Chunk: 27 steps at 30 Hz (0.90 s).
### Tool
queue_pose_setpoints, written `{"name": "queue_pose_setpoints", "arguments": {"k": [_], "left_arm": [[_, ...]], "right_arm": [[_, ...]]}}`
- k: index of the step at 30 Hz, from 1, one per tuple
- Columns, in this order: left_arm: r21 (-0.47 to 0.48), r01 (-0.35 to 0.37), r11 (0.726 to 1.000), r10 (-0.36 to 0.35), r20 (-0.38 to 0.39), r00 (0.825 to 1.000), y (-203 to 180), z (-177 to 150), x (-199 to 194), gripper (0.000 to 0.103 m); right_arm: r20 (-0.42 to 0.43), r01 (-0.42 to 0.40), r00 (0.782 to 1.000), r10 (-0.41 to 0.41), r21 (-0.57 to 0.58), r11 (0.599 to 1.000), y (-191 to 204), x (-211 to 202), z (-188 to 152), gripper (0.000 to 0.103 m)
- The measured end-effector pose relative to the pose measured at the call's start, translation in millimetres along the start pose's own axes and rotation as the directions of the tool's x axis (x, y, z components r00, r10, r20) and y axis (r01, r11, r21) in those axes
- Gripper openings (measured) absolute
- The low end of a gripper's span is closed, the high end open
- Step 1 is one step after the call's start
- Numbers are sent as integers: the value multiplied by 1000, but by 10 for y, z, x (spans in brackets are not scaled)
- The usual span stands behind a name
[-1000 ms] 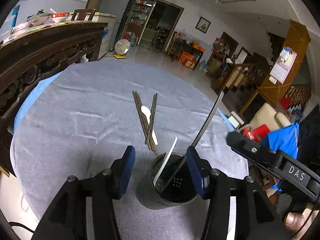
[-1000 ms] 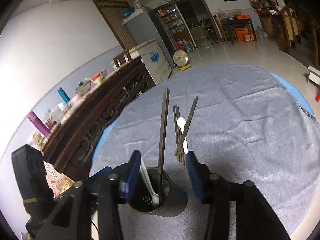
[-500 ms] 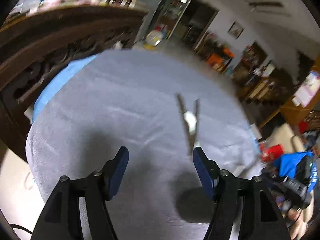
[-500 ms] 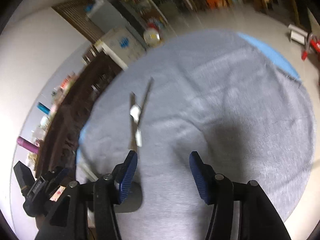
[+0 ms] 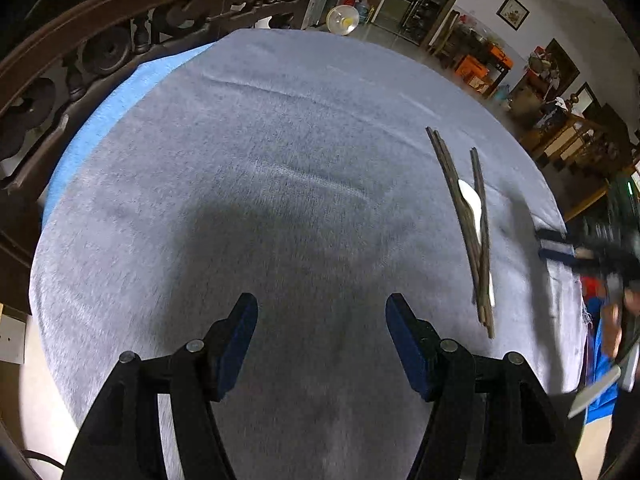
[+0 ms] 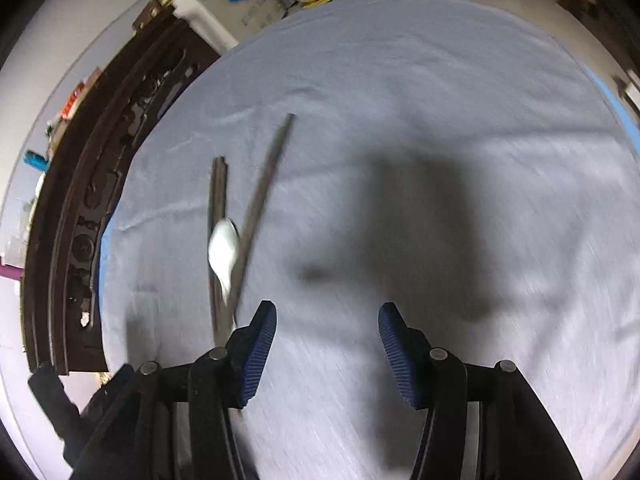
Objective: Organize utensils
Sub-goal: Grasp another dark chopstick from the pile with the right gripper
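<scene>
Several dark chopsticks lie on the grey tablecloth with a white spoon among them, to the right of my left gripper. The left gripper is open and empty above bare cloth. In the right wrist view the chopsticks and the white spoon lie left of my right gripper, which is open and empty. The right gripper also shows blurred at the right edge of the left wrist view. The utensil holder is out of view.
A dark carved wooden sideboard runs along the table's left side, also in the right wrist view. A blue underlay shows at the cloth's left edge. A white chest freezer and a fan stand beyond the table.
Both grippers have swung away from the dark utensil holder, which has left both views. They now look down on the cloth, the left one to the chopsticks' left, the right one to their right.
</scene>
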<state>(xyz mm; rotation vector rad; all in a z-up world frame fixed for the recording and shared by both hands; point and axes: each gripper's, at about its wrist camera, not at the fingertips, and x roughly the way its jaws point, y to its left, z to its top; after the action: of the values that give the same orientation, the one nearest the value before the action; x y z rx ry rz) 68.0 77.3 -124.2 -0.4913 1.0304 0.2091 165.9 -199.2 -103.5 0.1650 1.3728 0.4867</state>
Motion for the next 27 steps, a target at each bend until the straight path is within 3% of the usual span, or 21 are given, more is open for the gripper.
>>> {"name": "queue_pose_setpoints", "arguments": {"k": [6, 7, 8, 9, 10, 13, 18, 20, 21, 23, 27], "left_arm": [[-6, 6, 1000, -6, -13, 1000, 24, 56, 94, 67], [-5, 7, 1000, -7, -15, 1000, 22, 63, 108, 67], [-2, 7, 1000, -7, -18, 1000, 18, 71, 126, 67], [1, 8, 1000, -8, -21, 1000, 15, 76, 141, 67], [4, 8, 1000, -8, -23, 1000, 15, 76, 153, 67], [7, 9, 1000, -9, -22, 1000, 10, 76, 162, 67], [4, 22, 1000, -22, -23, 999, 43, 46, 131, 67], [9, 23, 1000, -23, -24, 999, 43, 27, 123, 67], [10, 23, 1000, -23, -24, 999, 38, 25, 129, 67], [4, 27, 1000, -26, -26, 999, 45, 20, 121, 67], [4, 29, 1000, -29, -31, 999, 31, 39, 113, 67]], "right_arm": [[-47, 69, 996, -73, -96, 993, 493, 386, 424, 57], [-62, 95, 993, -101, -102, 990, 531, 461, 458, 49], [-82, 102, 991, -110, -102, 990, 552, 520, 479, 30], [-78, 111, 990, -121, -120, 986, 591, 552, 478, 31], [-89, 115, 988, -129, -145, 983, 624, 570, 469, 19], [-96, 131, 984, -152, -195, 972, 638, 491, 379, 9], [-82, 182, 976, -204, -215, 959, 407, 154, 211, 7], [-108, 121, 984, -145, -203, 972, 317, 71, 181, 14], [-110, 130, 982, -153, -194, 972, 287, 53, 182, 19], [-82, 155, 981, -173, -188, 970, 255, 12, 176, 58], [-59, 155, 985, -165, -154, 976, 272, 24, 247, 61]]}}
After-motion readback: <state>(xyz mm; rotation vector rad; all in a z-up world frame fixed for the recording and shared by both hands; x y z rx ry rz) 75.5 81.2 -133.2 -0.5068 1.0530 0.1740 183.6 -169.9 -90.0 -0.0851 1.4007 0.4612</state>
